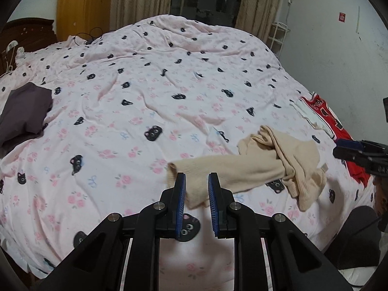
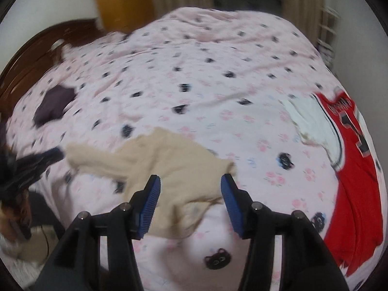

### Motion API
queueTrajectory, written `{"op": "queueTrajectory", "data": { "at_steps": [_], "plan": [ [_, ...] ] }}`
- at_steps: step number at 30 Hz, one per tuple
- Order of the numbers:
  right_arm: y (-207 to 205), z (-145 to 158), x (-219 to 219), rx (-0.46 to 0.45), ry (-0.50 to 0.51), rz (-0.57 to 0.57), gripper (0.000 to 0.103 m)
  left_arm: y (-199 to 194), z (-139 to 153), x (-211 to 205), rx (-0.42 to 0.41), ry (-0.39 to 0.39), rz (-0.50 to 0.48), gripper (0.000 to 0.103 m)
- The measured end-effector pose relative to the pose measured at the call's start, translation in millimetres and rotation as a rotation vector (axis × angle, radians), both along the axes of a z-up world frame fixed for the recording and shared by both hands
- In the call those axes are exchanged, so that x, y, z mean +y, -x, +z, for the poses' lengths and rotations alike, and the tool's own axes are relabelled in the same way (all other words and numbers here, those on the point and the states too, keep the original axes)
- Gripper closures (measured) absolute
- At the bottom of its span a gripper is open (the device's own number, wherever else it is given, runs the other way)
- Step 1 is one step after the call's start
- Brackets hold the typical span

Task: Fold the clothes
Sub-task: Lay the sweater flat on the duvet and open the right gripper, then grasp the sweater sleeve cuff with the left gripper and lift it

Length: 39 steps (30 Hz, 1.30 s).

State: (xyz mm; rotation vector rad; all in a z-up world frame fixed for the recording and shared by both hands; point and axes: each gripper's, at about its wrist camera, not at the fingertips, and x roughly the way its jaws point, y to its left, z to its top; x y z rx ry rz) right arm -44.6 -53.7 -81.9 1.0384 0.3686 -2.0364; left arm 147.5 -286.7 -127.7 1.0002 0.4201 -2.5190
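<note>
A crumpled beige knit top (image 1: 278, 162) lies on the pink cat-print bed cover (image 1: 145, 92), one sleeve stretched out to the left. My left gripper (image 1: 197, 181) is open, its blue pads on either side of that sleeve's end, with a narrow gap between them. In the right wrist view the same beige top (image 2: 174, 169) lies under my right gripper (image 2: 190, 181), which is wide open just above its near hem. The right gripper (image 1: 349, 150) also shows at the far right edge of the left wrist view. The left gripper (image 2: 46, 157) appears blurred at the left of the right wrist view.
A folded dark purple garment (image 1: 24, 116) rests at the left of the bed. A red jersey (image 2: 351, 169) and a white garment (image 2: 312, 123) lie at the right edge. A dark wooden headboard (image 2: 29, 55), a wardrobe (image 1: 82, 4), curtains and a white rack (image 1: 278, 36) stand behind.
</note>
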Motion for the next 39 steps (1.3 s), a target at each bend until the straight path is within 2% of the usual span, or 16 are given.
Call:
{"op": "queueTrajectory", "data": {
  "at_steps": [2, 6, 13, 15, 16, 17, 18, 20, 23, 30, 32, 35, 39],
  "plan": [
    [-23.0, 1.3, -11.7, 0.029, -0.013, 0.098, 0.049, 1.2, -0.3, 3.3, -0.005, 0.002, -0.006, 0.086],
    [-58.1, -9.5, -28.2, 0.051, -0.055, 0.212, 0.050, 0.9, -1.0, 7.0, -0.013, 0.002, -0.012, 0.086],
    [-83.0, -49.2, -51.7, 0.049, -0.145, 0.271, 0.052, -1.7, -3.5, 6.9, -0.024, 0.002, -0.010, 0.081],
    [-81.1, -58.6, -55.7, 0.046, -0.184, 0.266, 0.062, -2.1, -5.2, 5.8, -0.028, -0.002, -0.007, 0.078],
    [-80.0, -63.3, -57.6, 0.045, -0.204, 0.263, 0.074, -2.4, -6.0, 5.3, -0.029, -0.005, -0.006, 0.077],
    [-78.9, -68.0, -59.5, 0.043, -0.223, 0.261, 0.081, -2.6, -6.5, 5.0, -0.030, -0.009, -0.006, 0.077],
    [-76.3, -69.2, -57.7, 0.031, -0.225, 0.258, 0.083, -2.8, -6.5, 4.7, -0.030, -0.009, -0.007, 0.077],
    [-71.4, -65.6, -52.9, -0.012, -0.199, 0.252, 0.091, -2.8, -6.7, 4.5, -0.029, -0.010, -0.007, 0.077],
    [-66.4, -55.0, -45.0, -0.024, -0.179, 0.244, 0.095, -2.6, -7.0, 4.0, -0.025, -0.014, -0.009, 0.076],
    [-42.5, -20.6, -15.2, -0.121, -0.044, 0.198, 0.095, 1.5, -0.4, 7.8, -0.015, -0.010, -0.035, 0.075],
    [-30.9, -7.9, 0.6, -0.143, 0.012, 0.170, 0.095, 2.4, 2.3, 8.3, -0.012, -0.005, -0.038, 0.070],
    [-17.3, 9.1, 21.7, -0.150, 0.071, 0.128, 0.095, 3.5, 6.2, 9.6, -0.003, -0.001, -0.042, 0.065],
    [1.0, 25.3, 47.6, -0.130, 0.102, 0.062, 0.095, 7.9, 11.8, 10.2, 0.000, 0.019, -0.056, 0.061]
  ]
}}
